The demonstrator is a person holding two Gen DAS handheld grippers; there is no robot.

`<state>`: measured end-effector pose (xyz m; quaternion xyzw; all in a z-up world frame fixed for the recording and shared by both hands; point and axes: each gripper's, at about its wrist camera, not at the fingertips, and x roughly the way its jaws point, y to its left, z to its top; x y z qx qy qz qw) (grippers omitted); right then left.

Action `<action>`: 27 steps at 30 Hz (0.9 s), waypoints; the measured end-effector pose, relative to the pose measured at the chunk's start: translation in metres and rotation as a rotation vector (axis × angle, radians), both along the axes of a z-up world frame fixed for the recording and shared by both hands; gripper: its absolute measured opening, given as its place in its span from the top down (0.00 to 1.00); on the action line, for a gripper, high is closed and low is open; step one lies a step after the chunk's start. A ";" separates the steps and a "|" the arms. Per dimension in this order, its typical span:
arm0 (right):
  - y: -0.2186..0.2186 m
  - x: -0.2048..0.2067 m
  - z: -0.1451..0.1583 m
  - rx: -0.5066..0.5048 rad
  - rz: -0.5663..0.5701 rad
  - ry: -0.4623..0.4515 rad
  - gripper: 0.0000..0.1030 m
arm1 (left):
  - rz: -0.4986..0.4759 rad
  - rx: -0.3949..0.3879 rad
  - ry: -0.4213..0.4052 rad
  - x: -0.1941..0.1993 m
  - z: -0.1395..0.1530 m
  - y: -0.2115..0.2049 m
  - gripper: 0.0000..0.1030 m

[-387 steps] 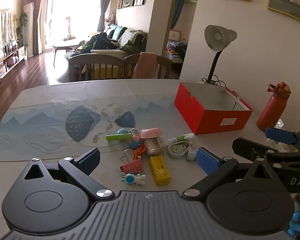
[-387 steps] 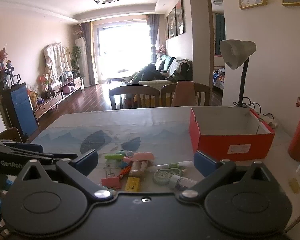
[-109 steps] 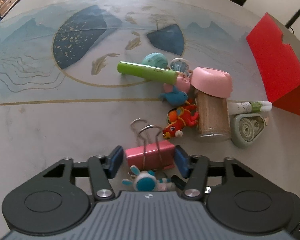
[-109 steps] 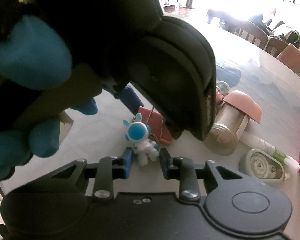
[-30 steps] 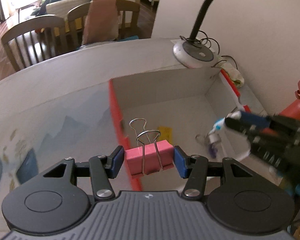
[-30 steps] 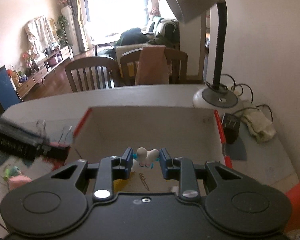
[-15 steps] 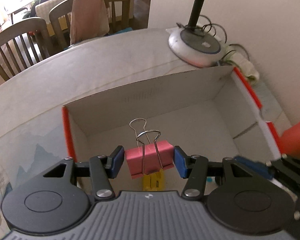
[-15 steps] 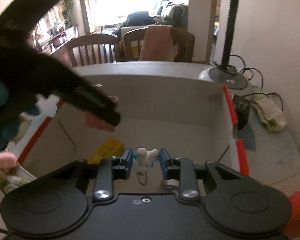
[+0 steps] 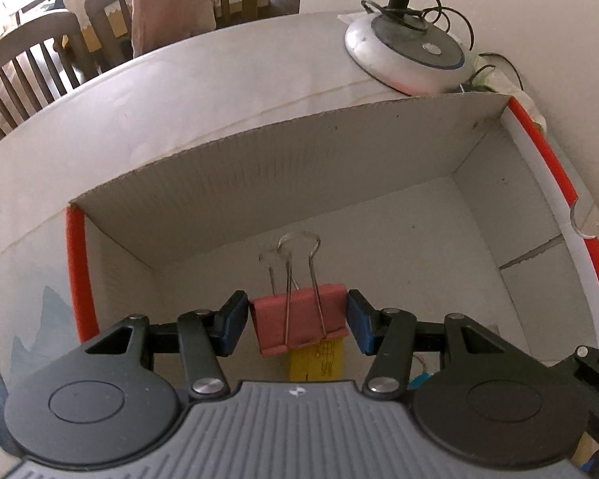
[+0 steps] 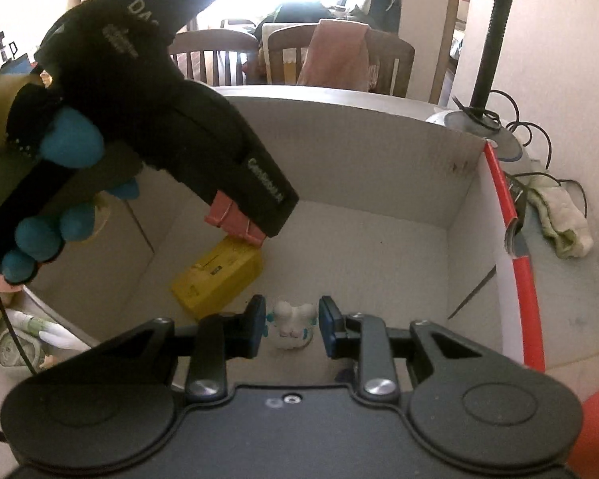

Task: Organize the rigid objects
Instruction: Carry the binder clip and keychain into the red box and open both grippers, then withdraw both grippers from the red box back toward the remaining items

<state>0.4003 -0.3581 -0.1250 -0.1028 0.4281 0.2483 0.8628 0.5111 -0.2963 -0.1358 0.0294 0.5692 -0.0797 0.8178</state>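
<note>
Pads of the right gripper [image 10: 292, 329] slightly apart, a sliver of gap on each side of the small white figure [image 10: 293, 319] between them: no squeeze on it. Pointed steeply down over the near part of the red box [image 9: 555, 175], low inside the walls, presumably so that the figure lands gently and not on a bounce. Cannot tell whether the figure already touches the box floor.

Left gripper [image 9: 296, 319] alongside, clamped on the pink binder clip [image 9: 299, 323] across its folded body, wire handles sticking forward and away from the pads. Sensible hold: flat sides for the pads, springy handles left free. Gloved hand [image 10: 60, 167] behind it, seen from the right wrist view. Clip hanging above the box floor, over the end of the yellow box [image 10: 215, 275] lying on that floor. Probably better set down just beside the yellow box than on top of it.

Farther on, bare cardboard floor and the pale back wall of the box, plenty of room for more items. Beyond the wall, round lamp base [image 9: 407, 60] with its coiled cord on the table [image 9: 179, 99]. Farthest, wooden chairs [image 9: 24, 64], one draped with a pink cloth [image 9: 171, 4].
</note>
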 end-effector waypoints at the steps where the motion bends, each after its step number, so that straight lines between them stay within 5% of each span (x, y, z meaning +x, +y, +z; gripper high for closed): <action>1: 0.000 0.001 0.000 0.003 0.000 0.005 0.70 | 0.000 0.003 0.006 0.001 -0.001 -0.001 0.48; 8: -0.007 -0.003 0.002 0.023 -0.020 0.024 0.65 | -0.009 0.036 0.005 -0.003 -0.004 -0.002 0.48; 22: -0.019 0.000 0.023 0.080 -0.066 0.021 0.60 | -0.013 -0.011 -0.101 -0.043 0.039 0.006 0.41; 27: -0.022 -0.005 0.039 0.104 -0.061 -0.008 0.47 | -0.002 -0.031 -0.144 -0.064 0.059 0.013 0.41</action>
